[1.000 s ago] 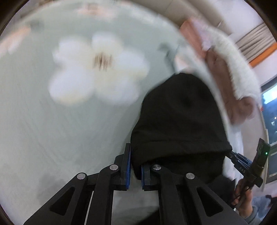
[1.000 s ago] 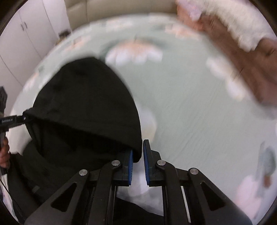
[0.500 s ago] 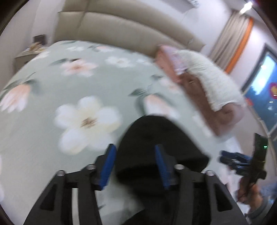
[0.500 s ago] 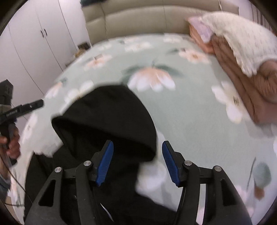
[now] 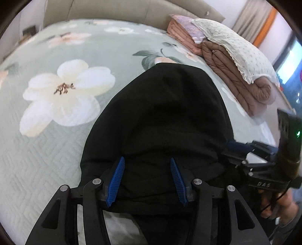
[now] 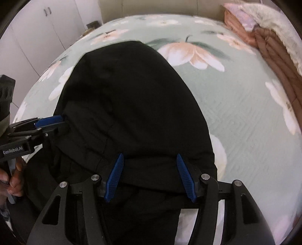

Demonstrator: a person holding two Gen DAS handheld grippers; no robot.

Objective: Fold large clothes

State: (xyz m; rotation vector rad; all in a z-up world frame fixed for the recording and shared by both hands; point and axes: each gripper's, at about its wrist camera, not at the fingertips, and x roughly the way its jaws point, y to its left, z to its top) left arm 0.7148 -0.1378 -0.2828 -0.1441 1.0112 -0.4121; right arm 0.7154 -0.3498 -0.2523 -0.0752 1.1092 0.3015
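Observation:
A black hooded garment (image 5: 166, 113) lies on the pale green floral bedspread (image 5: 47, 150), its rounded hood pointing away from me. My left gripper (image 5: 147, 159) hovers open over the hood's near edge, blue pads apart and not pressing the cloth. Over the same edge, further right, my right gripper (image 6: 150, 155) also stands open above the black garment (image 6: 128, 98). Each gripper shows in the other's view: the right gripper (image 5: 236, 148) at the hood's right side, the left gripper (image 6: 49, 120) at its left side. The garment's lower part is hidden under the grippers.
A folded brown quilt (image 5: 236, 75) with a white patterned blanket (image 5: 232, 43) on top lies along the bed's right side. A beige headboard (image 5: 113, 11) stands behind. White wardrobe doors (image 6: 37, 37) stand to the left. A hand (image 6: 15, 177) holds the left gripper's handle.
Both grippers were shut on the hood's near edge a second ago. Both have since opened, let the cloth go and drawn back; the hood now lies flat on the bed.

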